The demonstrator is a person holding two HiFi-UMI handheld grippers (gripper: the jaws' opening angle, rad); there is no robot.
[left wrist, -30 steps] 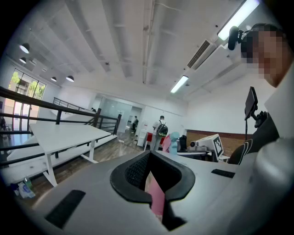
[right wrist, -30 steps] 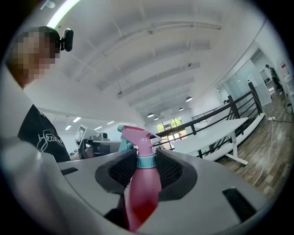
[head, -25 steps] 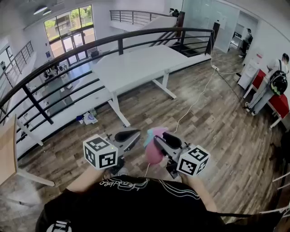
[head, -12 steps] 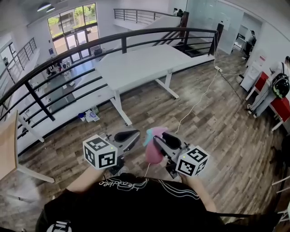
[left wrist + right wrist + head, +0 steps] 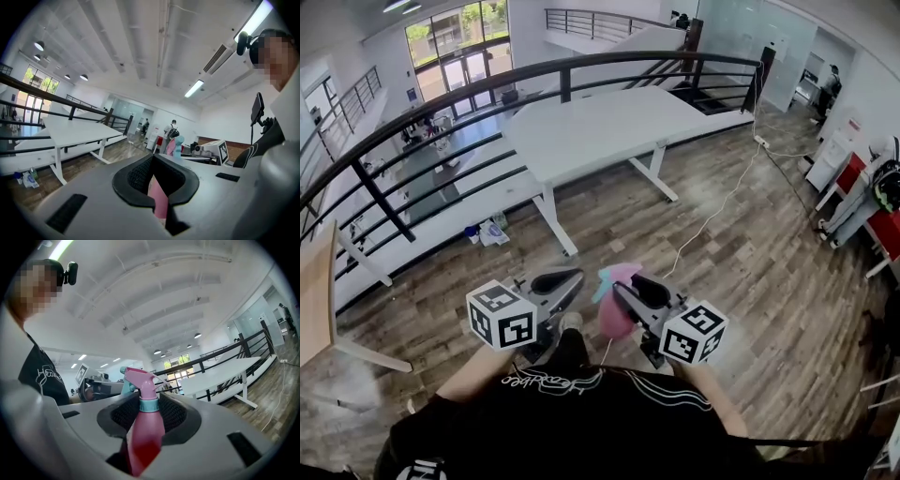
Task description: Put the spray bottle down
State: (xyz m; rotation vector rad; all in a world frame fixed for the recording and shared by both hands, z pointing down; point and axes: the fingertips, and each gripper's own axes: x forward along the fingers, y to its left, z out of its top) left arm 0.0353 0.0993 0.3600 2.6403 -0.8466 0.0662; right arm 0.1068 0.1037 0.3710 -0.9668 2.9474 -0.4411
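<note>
A pink spray bottle point(image 5: 612, 317) with a pink trigger head and a teal collar stands upright between the jaws of my right gripper point(image 5: 630, 291). In the right gripper view the bottle point(image 5: 145, 427) fills the gap, and both black pads press on its body, so that gripper point(image 5: 149, 411) is shut on it. My left gripper point(image 5: 555, 281) is held level beside it on the left, apart from the bottle, with its tips together and nothing held. From the left gripper point(image 5: 153, 176) view the bottle's head point(image 5: 176, 144) shows beyond the jaws.
A long white table point(image 5: 600, 127) stands ahead on the wood floor, in front of a black railing point(image 5: 487, 89). A white cable point(image 5: 712, 220) runs across the floor at the right. A wooden table's edge point(image 5: 314, 300) is at the left. People stand far right point(image 5: 881, 187).
Both grippers have sunk slightly, the bottle still gripped. The white table and railing have slid lower and nearer in the head view. A shoe now shows below the left gripper.
</note>
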